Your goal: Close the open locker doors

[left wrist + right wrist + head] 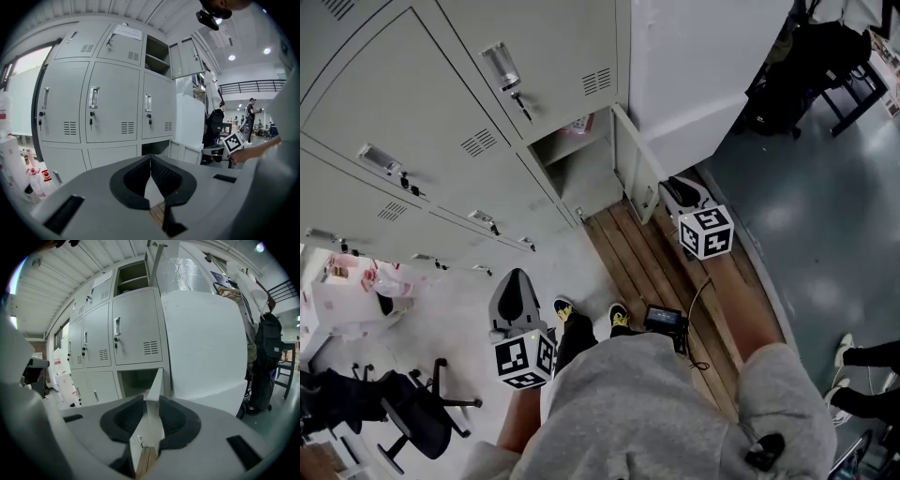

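Head view looks steeply down a bank of light grey metal lockers (441,103). One bottom-row compartment (581,173) at the bank's right end stands open. Its thin grey metal door (633,155) is swung out over the strip of brown wooden floor planks (647,262), beside a plain white wall block (694,66).

The right gripper (675,187) is at that door's free edge. In the right gripper view, the right gripper (149,404) has its jaws set wide, one on each side of the door (157,380). The door fills the gap, and no space shows between the pads and the metal. The open compartment (136,380) lies just behind.

The left gripper (516,281) is held over the pale floor near the person's black-and-yellow shoes (565,307), well apart from the door. In the left gripper view, the left gripper (150,161) has its jaw tips pressed together with nothing between them.

That view also shows a top-row compartment (157,56) open at the bank's right end, its grey door (185,58) swung outward.
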`<action>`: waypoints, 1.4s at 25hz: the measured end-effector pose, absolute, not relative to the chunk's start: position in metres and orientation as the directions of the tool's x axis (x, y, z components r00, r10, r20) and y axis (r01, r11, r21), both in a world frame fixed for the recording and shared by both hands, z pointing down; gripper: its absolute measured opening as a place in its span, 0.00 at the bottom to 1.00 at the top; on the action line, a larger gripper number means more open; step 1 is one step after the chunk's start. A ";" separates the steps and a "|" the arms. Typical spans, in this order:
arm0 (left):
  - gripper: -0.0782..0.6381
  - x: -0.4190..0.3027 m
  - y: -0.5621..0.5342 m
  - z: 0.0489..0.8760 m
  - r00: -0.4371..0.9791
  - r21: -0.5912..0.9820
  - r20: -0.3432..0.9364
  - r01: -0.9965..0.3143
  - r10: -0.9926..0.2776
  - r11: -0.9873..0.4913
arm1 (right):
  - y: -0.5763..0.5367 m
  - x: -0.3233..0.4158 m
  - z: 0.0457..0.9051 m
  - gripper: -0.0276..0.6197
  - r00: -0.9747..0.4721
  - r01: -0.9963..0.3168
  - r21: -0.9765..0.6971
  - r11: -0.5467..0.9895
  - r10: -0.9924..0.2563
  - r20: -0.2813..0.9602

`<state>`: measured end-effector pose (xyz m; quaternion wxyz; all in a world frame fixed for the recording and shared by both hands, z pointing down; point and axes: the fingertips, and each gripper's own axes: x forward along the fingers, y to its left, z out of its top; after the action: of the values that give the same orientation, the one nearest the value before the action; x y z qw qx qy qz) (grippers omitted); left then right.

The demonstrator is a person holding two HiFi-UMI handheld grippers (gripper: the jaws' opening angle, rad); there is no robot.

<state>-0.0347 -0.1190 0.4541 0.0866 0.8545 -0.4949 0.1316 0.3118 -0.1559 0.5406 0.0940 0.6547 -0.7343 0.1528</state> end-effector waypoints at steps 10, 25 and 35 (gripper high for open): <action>0.12 -0.060 -0.114 0.452 0.428 0.016 0.308 -0.895 -0.850 -0.445 | -0.174 0.258 0.539 0.22 -0.226 -0.973 -0.122 0.196 -0.915 0.335; 0.12 -0.110 -0.118 0.460 0.351 0.018 0.332 -0.930 -0.876 -0.366 | -0.217 0.178 0.550 0.18 -0.325 -0.945 -0.147 0.292 -0.883 0.339; 0.12 -0.145 -0.136 0.461 0.307 0.014 0.338 -0.947 -0.890 -0.321 | -0.258 0.137 0.550 0.18 -0.349 -0.937 -0.146 0.318 -0.873 0.340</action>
<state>-0.1454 -0.1357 0.4611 0.1055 0.8014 -0.5729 0.1356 0.1375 -0.2578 0.5499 0.0994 0.5617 -0.8056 0.1598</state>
